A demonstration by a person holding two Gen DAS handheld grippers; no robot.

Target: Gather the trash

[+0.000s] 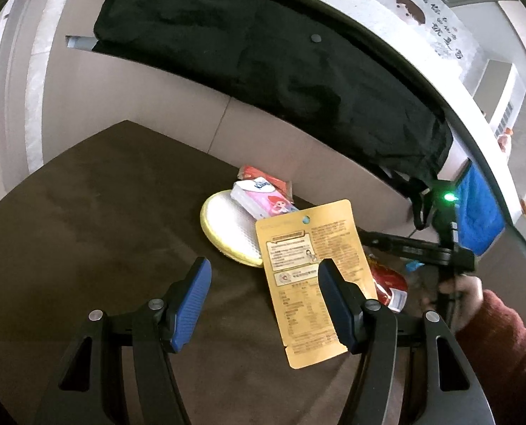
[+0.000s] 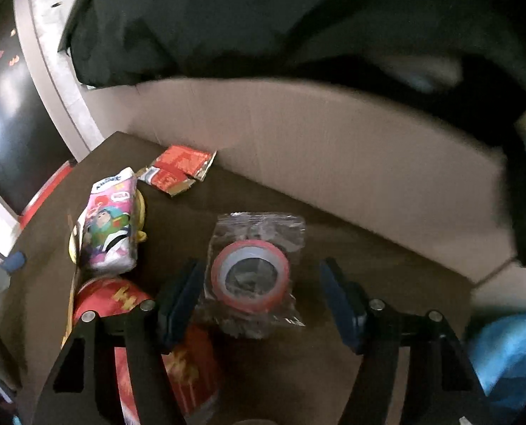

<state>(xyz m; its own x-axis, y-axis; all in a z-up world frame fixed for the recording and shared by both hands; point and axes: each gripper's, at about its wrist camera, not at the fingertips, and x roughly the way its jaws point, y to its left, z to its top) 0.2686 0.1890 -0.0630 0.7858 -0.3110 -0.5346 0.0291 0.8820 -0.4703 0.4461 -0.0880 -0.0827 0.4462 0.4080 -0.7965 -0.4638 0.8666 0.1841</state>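
My left gripper [image 1: 264, 265] hovers open over the brown table [image 1: 85, 212]. A yellow printed card [image 1: 309, 248] lies just ahead of it, partly behind the right finger, and no pad presses on it. The card overlaps a round yellow pad [image 1: 224, 226] and a red packet [image 1: 390, 283]. My right gripper [image 2: 260, 265] is open and straddles a red tape roll [image 2: 250, 276] in a clear bag. Its pads stand apart from the roll. A pink tissue pack [image 2: 108, 233] and a torn red wrapper [image 2: 177, 168] lie further left.
Black fabric [image 1: 263, 53] hangs over a ledge behind the table. A blue cloth [image 1: 479, 209] hangs at the right, and a blue bag [image 2: 510, 354] sits by the table's right edge. A hand in a red sleeve [image 1: 493, 336] holds the other gripper's body [image 1: 422, 248].
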